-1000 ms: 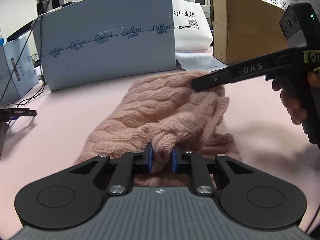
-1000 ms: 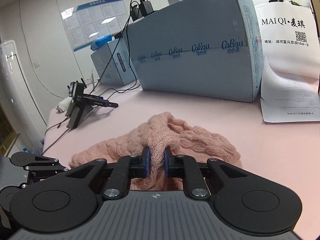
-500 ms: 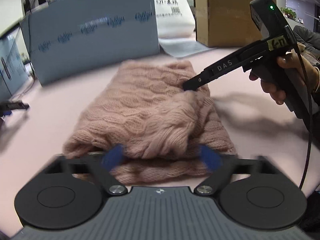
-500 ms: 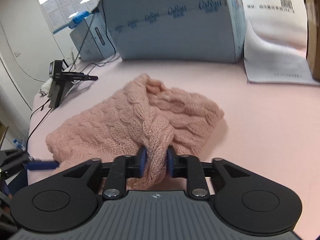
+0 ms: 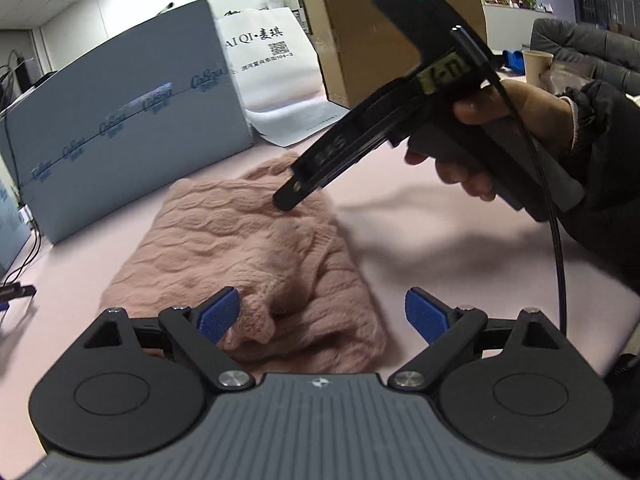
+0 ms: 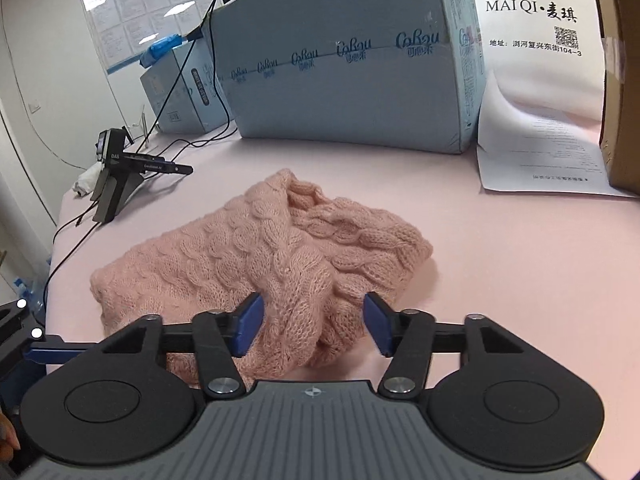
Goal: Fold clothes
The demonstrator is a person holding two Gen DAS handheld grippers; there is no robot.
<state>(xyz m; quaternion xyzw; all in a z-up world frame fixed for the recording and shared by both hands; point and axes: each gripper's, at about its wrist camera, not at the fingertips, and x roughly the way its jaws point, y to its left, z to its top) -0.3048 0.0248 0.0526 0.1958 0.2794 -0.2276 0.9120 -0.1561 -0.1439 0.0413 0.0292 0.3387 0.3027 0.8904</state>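
Left wrist view: the pink desk (image 5: pixel 460 248) fills the frame, with a large grey-blue carton (image 5: pixel 132 132) at 10 o'clock, a brown cardboard box (image 5: pixel 360 32) at 12 o'clock and a white printed bag (image 5: pixel 268 68) between them. On the desk lies the folded pink cable-knit sweater (image 5: pixel 248 256), a thick bundle whose long axis runs from 6 toward 12 o'clock, straight away from the left gripper (image 5: pixel 324 314). Its blue fingers (image 5: pixel 220 314) stand wide apart and are just now closing a little; the near hem of the sweater lies between them, nearer the left pad, with no pad pressing on it.

The right gripper (image 5: pixel 286 200), held by a gloved-sleeve hand (image 5: pixel 500 136), comes in from 2 o'clock with its tip at the sweater's far half.

In the right wrist view the same sweater (image 6: pixel 260 260) lies at centre, its long axis slanting from 8 to 2 o'clock, and a rolled knit fold sits between the right gripper's fingers (image 6: pixel 250 328). These are partly apart and closing; the left pad brushes the knit while the right one stands clear, so I judge nothing is clamped. A spare gripper on a stand (image 6: pixel 120 176) rests at 9 o'clock.

Both hands are close in, so either could pinch the fold for a next tuck.
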